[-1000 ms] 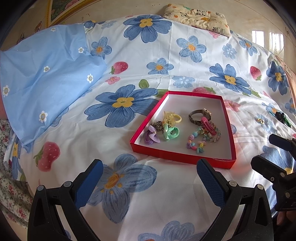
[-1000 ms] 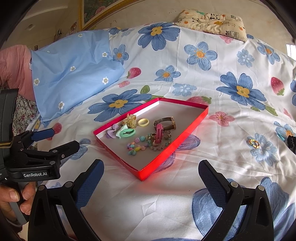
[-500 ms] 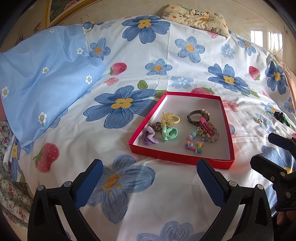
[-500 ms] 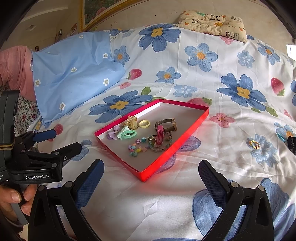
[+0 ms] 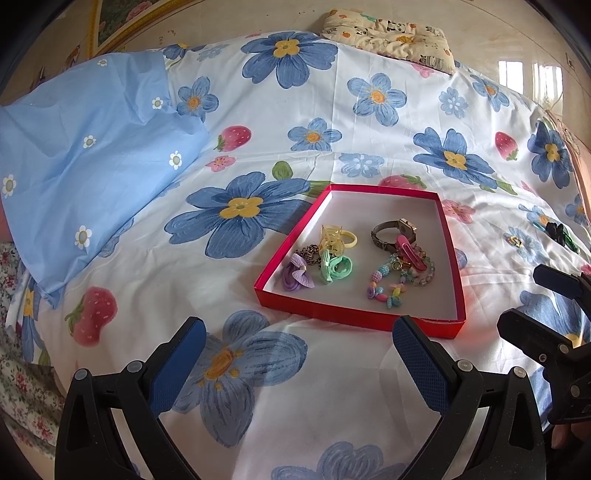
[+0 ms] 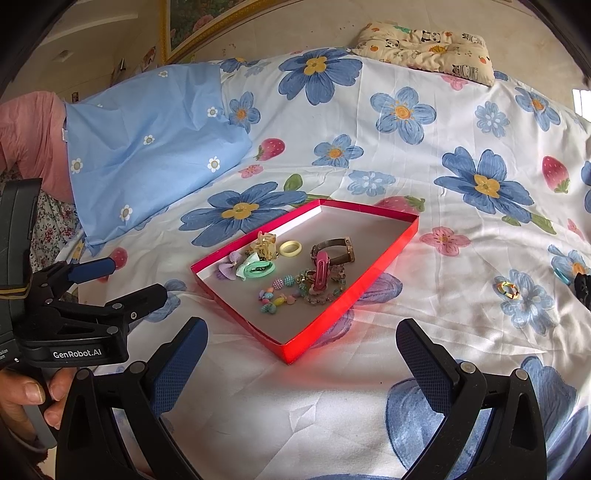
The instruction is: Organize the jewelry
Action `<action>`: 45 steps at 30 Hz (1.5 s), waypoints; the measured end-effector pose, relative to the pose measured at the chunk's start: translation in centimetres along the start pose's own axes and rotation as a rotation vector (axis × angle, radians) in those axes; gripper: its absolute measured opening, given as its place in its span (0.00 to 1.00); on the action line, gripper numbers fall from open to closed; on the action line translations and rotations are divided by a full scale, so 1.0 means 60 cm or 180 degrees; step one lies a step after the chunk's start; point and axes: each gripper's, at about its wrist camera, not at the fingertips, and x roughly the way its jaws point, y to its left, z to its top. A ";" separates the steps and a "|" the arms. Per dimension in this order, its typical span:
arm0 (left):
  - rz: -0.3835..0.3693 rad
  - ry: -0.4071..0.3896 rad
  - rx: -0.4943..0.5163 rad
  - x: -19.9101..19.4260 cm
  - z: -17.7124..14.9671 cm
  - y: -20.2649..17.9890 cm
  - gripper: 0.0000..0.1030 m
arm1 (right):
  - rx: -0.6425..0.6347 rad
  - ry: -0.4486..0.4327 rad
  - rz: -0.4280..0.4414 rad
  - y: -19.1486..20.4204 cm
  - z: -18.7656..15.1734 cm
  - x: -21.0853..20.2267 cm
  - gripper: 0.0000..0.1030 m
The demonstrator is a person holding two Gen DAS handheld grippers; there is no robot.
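A bed [image 5: 332, 110] under a flower-print sheet meets a beige wall [image 6: 295, 26]; daylight fills a window [image 5: 528, 75].
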 end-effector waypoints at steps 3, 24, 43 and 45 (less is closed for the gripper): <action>0.0004 -0.0001 0.0001 0.000 0.000 0.000 0.99 | -0.0001 0.0001 -0.0001 0.000 0.000 0.000 1.00; -0.0015 -0.0004 0.0030 0.002 0.002 -0.005 0.99 | 0.0007 -0.0027 0.0007 0.001 0.010 -0.003 1.00; -0.0074 0.0053 0.0082 0.028 0.017 -0.010 0.99 | 0.0070 0.0051 -0.0008 -0.017 0.013 0.011 1.00; -0.0081 0.0067 0.0079 0.032 0.020 -0.012 0.99 | 0.0076 0.0070 -0.0007 -0.020 0.013 0.014 1.00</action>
